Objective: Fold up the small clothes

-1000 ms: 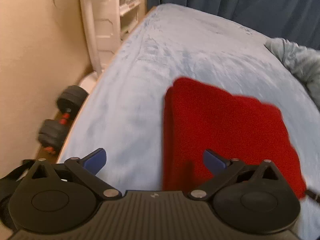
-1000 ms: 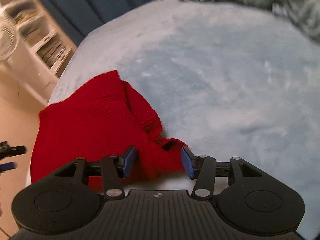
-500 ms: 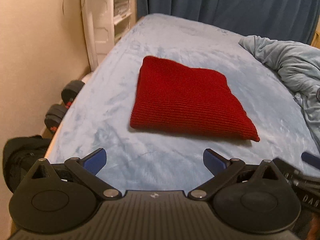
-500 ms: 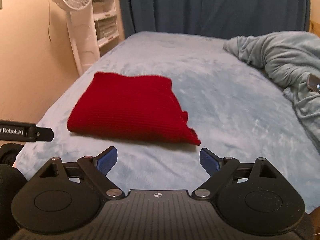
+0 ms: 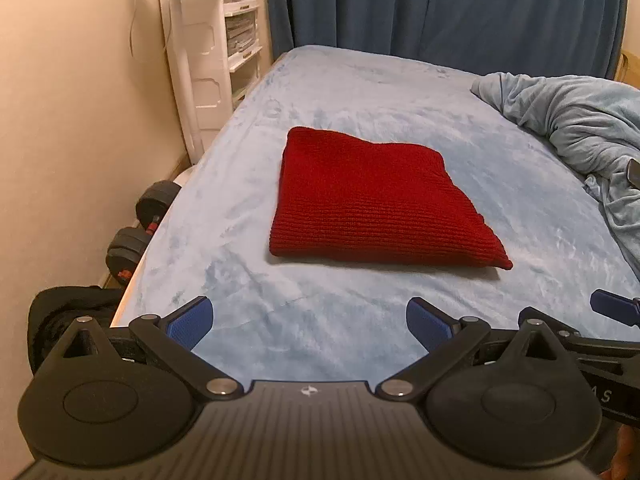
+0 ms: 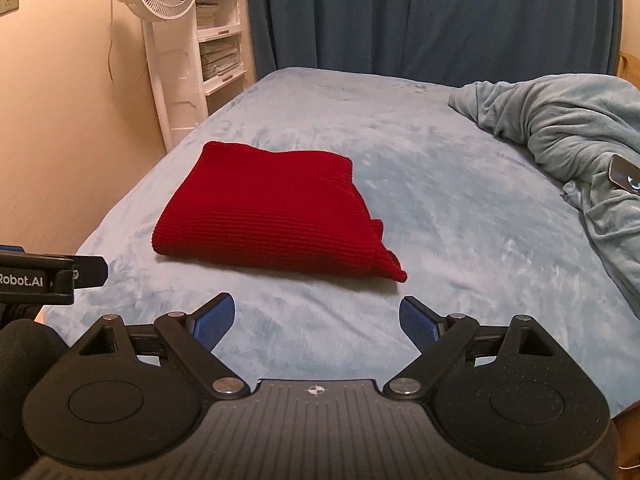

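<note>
A red knitted garment [image 5: 376, 200] lies folded into a flat rectangle on the light blue bed [image 5: 360, 92]; the right wrist view shows the same red garment [image 6: 272, 216] left of centre. My left gripper [image 5: 310, 324] hangs open over the bed's near edge, well short of the garment, with nothing between its blue pads. My right gripper [image 6: 316, 322] is also open and empty, held back from the garment's near right corner. Each gripper's tip shows at the edge of the other's view.
A rumpled grey-blue blanket [image 6: 560, 128] with a phone [image 6: 624, 172] on it fills the bed's right side. A white fan [image 6: 168, 40] and shelves stand along the left wall, dumbbells [image 5: 140, 224] lie on the floor, and dark blue curtains [image 5: 440, 8] hang behind.
Both grippers have pulled back and up from the red garment. The right gripper let go of its corner and widened its jaws. The garment now lies folded and still.
</note>
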A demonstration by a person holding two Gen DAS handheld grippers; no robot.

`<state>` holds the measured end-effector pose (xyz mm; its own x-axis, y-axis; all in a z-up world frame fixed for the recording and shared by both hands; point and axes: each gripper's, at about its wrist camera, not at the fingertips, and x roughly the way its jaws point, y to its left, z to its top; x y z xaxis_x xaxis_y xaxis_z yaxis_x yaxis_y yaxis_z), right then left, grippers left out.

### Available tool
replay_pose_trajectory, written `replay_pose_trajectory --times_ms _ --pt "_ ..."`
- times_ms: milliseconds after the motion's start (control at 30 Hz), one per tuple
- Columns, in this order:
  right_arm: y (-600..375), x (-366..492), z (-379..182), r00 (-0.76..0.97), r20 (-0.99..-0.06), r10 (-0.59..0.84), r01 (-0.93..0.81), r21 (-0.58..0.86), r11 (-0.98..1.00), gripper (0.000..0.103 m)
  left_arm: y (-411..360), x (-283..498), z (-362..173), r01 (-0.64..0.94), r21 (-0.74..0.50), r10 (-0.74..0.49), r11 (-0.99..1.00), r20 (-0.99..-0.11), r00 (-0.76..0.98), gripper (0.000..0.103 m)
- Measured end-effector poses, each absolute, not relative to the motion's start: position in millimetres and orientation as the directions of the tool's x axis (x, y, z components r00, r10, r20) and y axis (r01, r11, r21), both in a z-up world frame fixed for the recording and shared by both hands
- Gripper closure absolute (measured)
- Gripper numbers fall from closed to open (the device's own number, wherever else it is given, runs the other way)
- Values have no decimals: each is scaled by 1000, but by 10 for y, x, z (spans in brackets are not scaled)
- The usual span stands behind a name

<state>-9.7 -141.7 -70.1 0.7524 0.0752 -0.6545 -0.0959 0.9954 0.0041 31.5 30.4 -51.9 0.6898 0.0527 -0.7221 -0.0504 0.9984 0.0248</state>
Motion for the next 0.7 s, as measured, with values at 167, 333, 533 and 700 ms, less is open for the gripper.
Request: replay_pose_trajectory --times_ms 167,333,533,700 --pt "-1397 -124 -687 759 -646 81 -106 0 994 13 297 315 -497 -47 35 58 998 -715 697 0" --pt "-1389 -129 -685 756 -649 81 -102 5 995 13 283 313 -519 -42 55 69 998 -718 692 0" --pt "-1395 -136 -685 756 -650 80 -99 7 995 13 278 308 -529 -40 52 65 998 -717 694 0" --pt "-1391 -139 -693 755 -651 84 -99 14 995 13 270 306 -538 -40 53 66 998 -720 691 0"
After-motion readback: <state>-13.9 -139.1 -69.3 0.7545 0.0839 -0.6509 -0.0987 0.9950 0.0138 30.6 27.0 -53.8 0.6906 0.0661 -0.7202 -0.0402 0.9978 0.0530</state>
